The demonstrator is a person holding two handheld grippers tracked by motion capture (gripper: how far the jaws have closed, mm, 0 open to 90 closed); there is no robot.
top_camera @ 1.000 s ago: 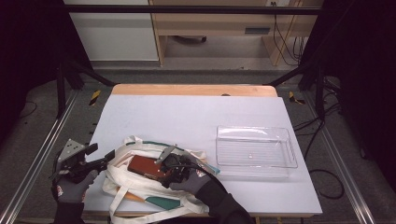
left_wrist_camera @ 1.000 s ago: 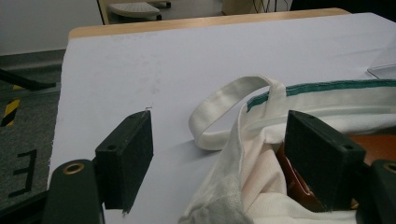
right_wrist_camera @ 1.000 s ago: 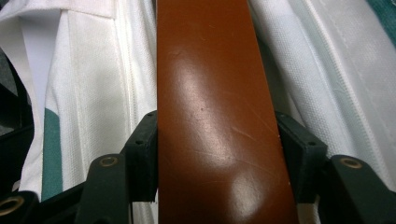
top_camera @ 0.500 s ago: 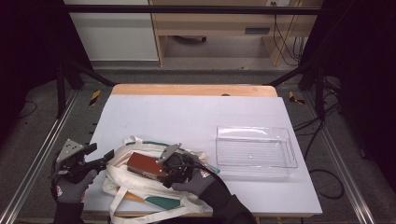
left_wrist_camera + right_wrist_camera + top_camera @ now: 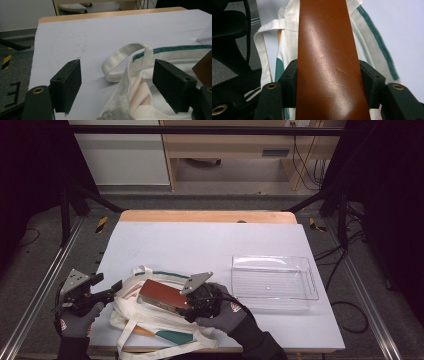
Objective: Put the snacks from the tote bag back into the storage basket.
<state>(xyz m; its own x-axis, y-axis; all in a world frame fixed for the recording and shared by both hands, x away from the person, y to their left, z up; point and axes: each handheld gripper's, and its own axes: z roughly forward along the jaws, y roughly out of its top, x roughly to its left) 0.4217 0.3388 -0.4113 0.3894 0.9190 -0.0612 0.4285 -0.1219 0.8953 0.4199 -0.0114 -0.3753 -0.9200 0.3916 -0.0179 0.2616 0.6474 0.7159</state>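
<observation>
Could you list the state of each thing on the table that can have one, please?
Brown case: clamped across its width in the right tool, lifted above the bag.
Tote bag: lying crumpled on the table, mouth loose, one handle looped flat.
Clear tray: upright and empty.
Left tool: open, bag fabric between its pads without being pinched.

Brown case, white bag with green trim.
</observation>
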